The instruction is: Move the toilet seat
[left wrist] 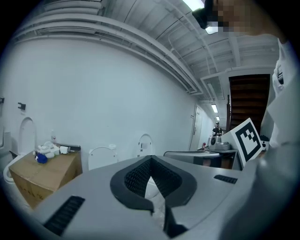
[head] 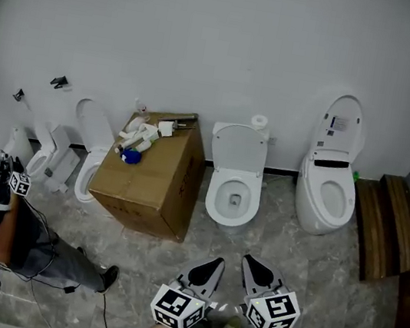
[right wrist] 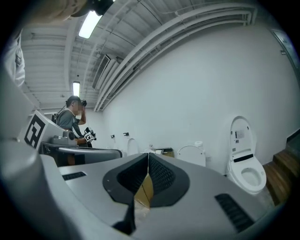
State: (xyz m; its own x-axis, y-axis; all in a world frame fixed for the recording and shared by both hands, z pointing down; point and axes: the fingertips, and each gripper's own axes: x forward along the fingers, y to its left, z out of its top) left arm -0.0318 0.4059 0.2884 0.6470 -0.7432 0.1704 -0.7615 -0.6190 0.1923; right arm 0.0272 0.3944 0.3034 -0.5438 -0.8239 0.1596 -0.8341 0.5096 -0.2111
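My left tongs (head: pixel 215 263) and right tongs (head: pixel 248 261) are both pressed together, empty. The toilet seat (head: pixel 217 187) lies at twelve o'clock, well apart. If I arrive with them closed I'd likely just knock the glossy rim, and the cardboard box (head: pixel 151 181) at eleven o'clock crowds my left.

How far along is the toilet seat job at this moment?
Done: nothing visibly; the middle toilet has its lid upright. In hand: nothing; the left hand-held gripper and right hand-held gripper are shut, empty, short of the toilets. Left: approach, grasp its seat, move it.
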